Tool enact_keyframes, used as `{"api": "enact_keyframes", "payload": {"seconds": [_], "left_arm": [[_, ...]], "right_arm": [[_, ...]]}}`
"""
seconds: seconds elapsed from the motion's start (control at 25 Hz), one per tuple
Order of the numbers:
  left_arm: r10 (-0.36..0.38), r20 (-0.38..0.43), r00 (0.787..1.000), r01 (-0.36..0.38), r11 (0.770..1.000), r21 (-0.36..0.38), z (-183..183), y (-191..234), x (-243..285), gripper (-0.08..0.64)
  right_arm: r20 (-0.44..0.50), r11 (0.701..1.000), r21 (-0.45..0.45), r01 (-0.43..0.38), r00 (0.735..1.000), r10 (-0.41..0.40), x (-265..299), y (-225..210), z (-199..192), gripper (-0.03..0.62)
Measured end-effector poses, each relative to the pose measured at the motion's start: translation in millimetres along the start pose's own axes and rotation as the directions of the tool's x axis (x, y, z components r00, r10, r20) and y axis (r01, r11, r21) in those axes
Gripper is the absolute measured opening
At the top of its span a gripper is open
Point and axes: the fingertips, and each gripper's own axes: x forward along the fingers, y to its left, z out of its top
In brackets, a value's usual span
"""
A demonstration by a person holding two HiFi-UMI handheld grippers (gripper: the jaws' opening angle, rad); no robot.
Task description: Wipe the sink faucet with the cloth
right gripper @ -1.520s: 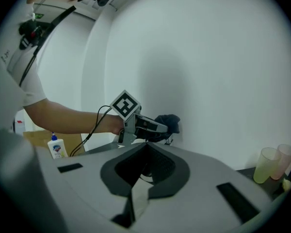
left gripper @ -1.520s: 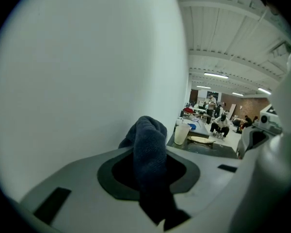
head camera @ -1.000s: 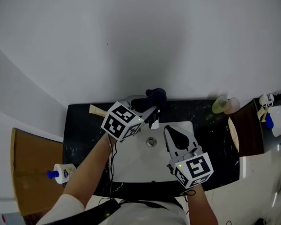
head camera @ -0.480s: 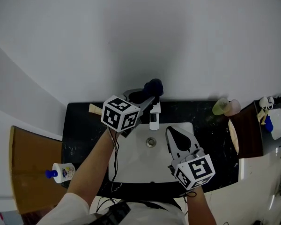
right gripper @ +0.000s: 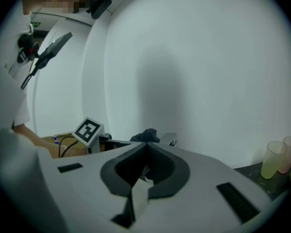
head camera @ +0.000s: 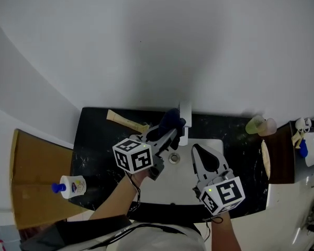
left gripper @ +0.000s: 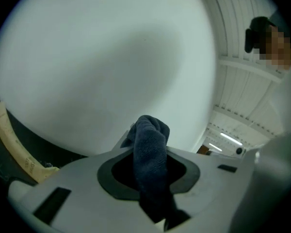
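A dark blue cloth (head camera: 171, 120) is bunched between the jaws of my left gripper (head camera: 169, 129), which is shut on it. The cloth lies against the left side of the white faucet (head camera: 184, 115) at the back of the sink (head camera: 157, 187). In the left gripper view the cloth (left gripper: 150, 164) stands up between the jaws and hides the faucet. My right gripper (head camera: 195, 148) hovers over the right half of the basin, shut and holding nothing. In the right gripper view its tips (right gripper: 146, 144) meet below the cloth (right gripper: 146, 135) and the faucet (right gripper: 169, 139).
A black countertop (head camera: 94, 140) surrounds the sink. A wooden tool (head camera: 124, 121) lies at its back left. Two pale cups (head camera: 257, 124) stand at the back right. A white bottle with a blue cap (head camera: 69, 186) rests on a brown surface at the left. A white wall rises behind.
My left gripper has rolled and drawn back toward the front of the sink, bringing the cloth down beside the faucet. The right gripper has kept still.
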Motion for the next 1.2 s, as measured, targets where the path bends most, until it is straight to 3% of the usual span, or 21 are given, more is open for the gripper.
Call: {"api": "enact_keyframes", "payload": {"seconds": [0.12,0.36,0.52,0.64,0.8,0.88,1.08,1.2], "left_arm": [[-0.015,-0.016,1.000,0.014,0.997,-0.070,8.3,17.0,13.2,0.098],[-0.003,-0.083,0.997,-0.002,0.998,-0.065,32.9,50.5,52.3,0.098],[-0.046,-0.138,0.989,0.032,0.995,-0.097,34.6,57.0,65.2,0.098],[-0.101,-0.142,0.985,0.080,0.986,-0.146,24.9,40.3,53.5,0.095],[-0.132,-0.139,0.981,0.118,0.987,-0.110,9.7,10.1,25.5,0.092],[-0.167,-0.131,0.977,0.150,0.980,-0.130,4.5,1.1,17.0,0.092],[-0.298,-0.064,0.953,0.285,0.945,-0.161,18.0,-25.7,1.4,0.092],[-0.297,-0.063,0.953,0.286,0.948,-0.140,25.4,-24.3,3.1,0.092]], "right_arm": [[-0.007,1.000,-0.002,0.015,1.000,-0.015,-1.7,-4.4,-1.7,0.005],[-0.020,0.999,-0.004,0.048,0.999,-0.048,-8.2,-10.3,-4.8,0.005],[-0.025,0.998,0.003,0.067,0.997,-0.067,-13.0,-14.7,-7.6,0.005],[-0.029,0.998,0.011,0.068,0.997,-0.067,-12.5,-13.8,-10.8,0.005],[-0.028,0.999,0.013,0.051,0.998,-0.051,-8.2,-9.1,-12.4,0.005],[-0.029,0.999,0.012,0.046,0.999,-0.046,-6.1,-8.0,-12.4,0.005],[-0.030,0.999,0.010,0.054,0.998,-0.053,-8.1,-11.8,-12.7,0.005],[-0.036,0.997,0.020,0.068,0.997,-0.067,-12.0,-18.7,-16.5,0.005]]}}
